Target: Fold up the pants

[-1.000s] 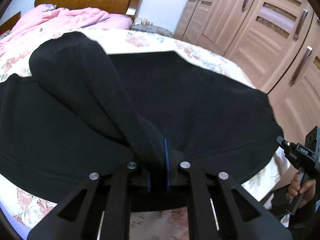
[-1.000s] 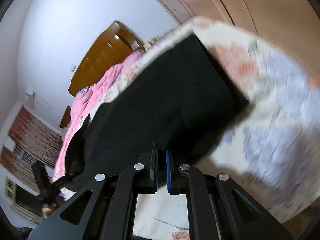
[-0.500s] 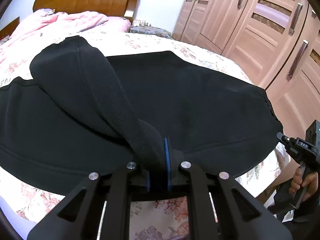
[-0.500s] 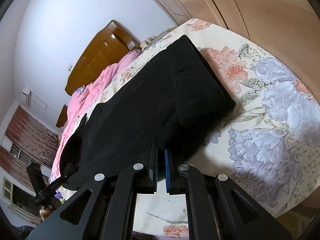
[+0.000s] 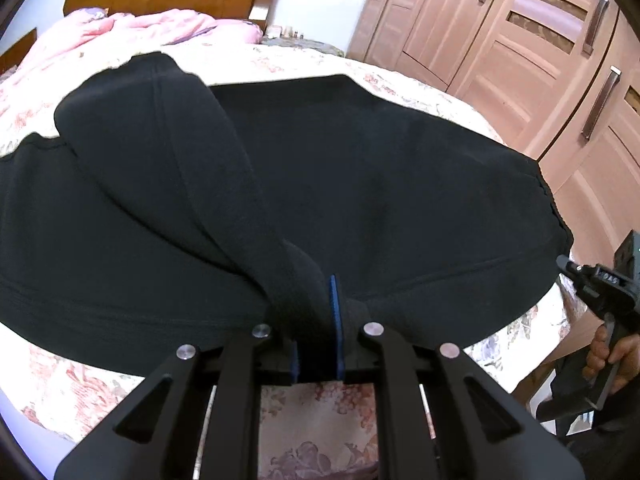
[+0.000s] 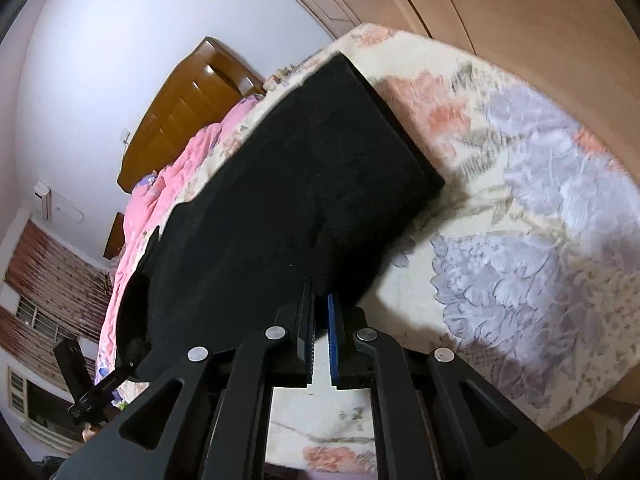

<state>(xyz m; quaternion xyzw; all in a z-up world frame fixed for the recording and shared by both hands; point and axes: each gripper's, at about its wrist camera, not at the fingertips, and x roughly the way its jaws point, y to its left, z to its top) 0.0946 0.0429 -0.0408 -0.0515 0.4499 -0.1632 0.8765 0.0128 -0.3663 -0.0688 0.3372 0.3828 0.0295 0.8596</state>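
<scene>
I see the black pants (image 5: 360, 184) spread flat across the floral bed (image 5: 72, 384), and they look soft, limp and fairly thick, so I expect any lifted part to sag and drag. My left gripper (image 5: 316, 320) is pinched on a bunched strip of the cloth near the close edge. My right gripper (image 6: 319, 312) is closed at the pants' near corner, though I cannot tell if it truly holds cloth; I would grip hems or corners.
</scene>
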